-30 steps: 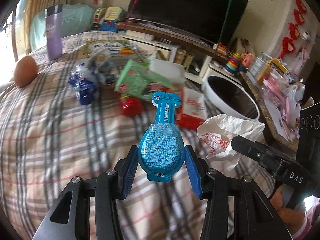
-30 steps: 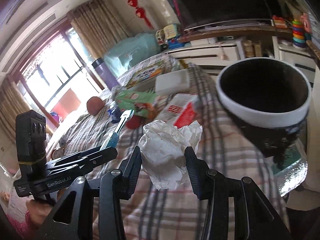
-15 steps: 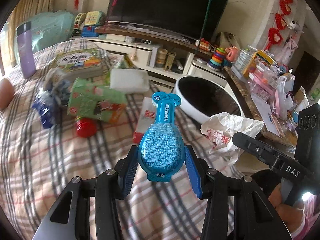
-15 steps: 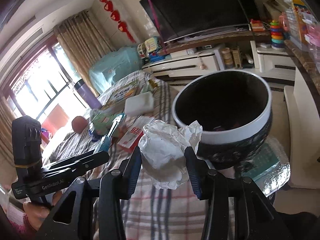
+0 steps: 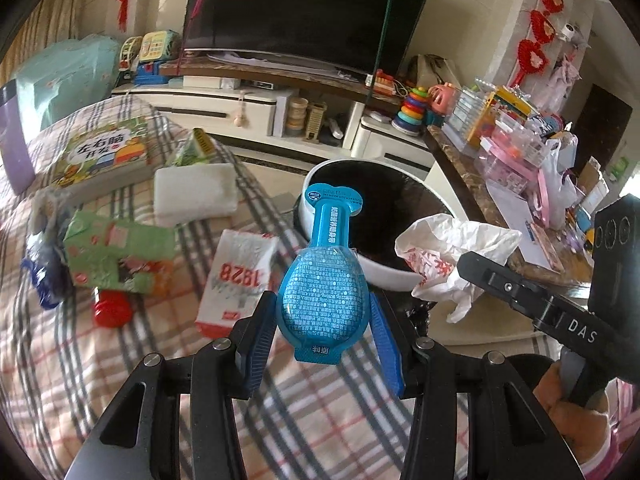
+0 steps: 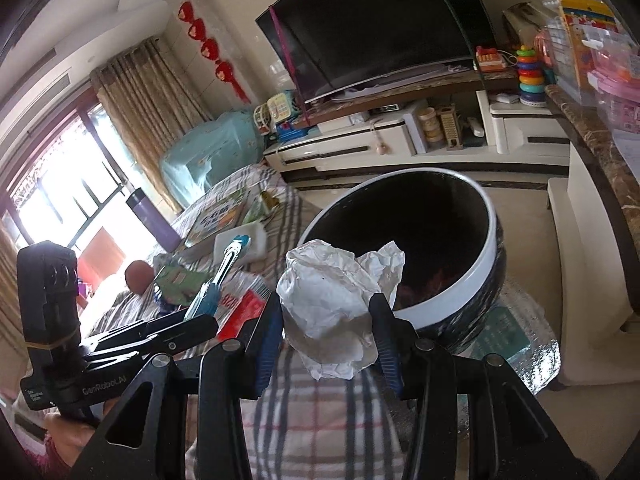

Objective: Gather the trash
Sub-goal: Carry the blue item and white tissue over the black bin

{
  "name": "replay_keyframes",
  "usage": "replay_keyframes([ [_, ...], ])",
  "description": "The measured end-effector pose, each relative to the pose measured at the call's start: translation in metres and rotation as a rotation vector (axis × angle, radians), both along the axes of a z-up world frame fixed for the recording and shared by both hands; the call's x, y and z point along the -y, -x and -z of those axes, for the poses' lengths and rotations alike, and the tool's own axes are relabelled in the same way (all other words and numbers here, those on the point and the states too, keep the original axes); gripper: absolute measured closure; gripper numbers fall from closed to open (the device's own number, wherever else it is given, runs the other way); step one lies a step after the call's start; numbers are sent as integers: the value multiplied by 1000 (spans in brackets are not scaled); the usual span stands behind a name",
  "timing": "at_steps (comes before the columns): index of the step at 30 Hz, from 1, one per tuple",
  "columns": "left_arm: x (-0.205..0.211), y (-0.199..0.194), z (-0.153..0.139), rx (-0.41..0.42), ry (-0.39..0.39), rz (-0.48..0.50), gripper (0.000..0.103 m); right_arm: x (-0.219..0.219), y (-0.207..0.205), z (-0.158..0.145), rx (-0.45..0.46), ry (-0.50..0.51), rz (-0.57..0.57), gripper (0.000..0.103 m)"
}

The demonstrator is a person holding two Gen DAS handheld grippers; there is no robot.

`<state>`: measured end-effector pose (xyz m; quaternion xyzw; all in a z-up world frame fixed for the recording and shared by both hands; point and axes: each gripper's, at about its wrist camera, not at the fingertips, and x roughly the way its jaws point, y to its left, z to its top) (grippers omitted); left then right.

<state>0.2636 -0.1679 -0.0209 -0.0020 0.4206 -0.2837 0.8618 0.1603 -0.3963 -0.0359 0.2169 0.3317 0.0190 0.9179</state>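
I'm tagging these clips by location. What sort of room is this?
Most likely a home living room: a large television on a low media cabinet, children's toys such as a stacking-ring toy, and a curtained window.

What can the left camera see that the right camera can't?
Only the left wrist view shows the red cap and the flat face of the blue package in the left gripper. Only the right wrist view shows the window and curtains. Both show the trash bin, the TV and the crumpled paper in the right gripper.
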Motion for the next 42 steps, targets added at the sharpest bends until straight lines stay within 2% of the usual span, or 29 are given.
replay_keyframes([
  [13, 39, -33, 5, 4, -27, 31, 58, 27, -22, -3, -8, 21, 38, 59],
  [21, 61, -52, 12, -1, -45, 48, 58, 46, -37, 6, -44, 16, 62, 58],
  [28, 76, -66, 14, 12, -63, 54, 58, 53, -51, 9, -58, 18, 63, 58],
  [42, 93, -86, 27, -26, -68, 52, 57, 63, -61, 17, -79, -2, 75, 53],
])
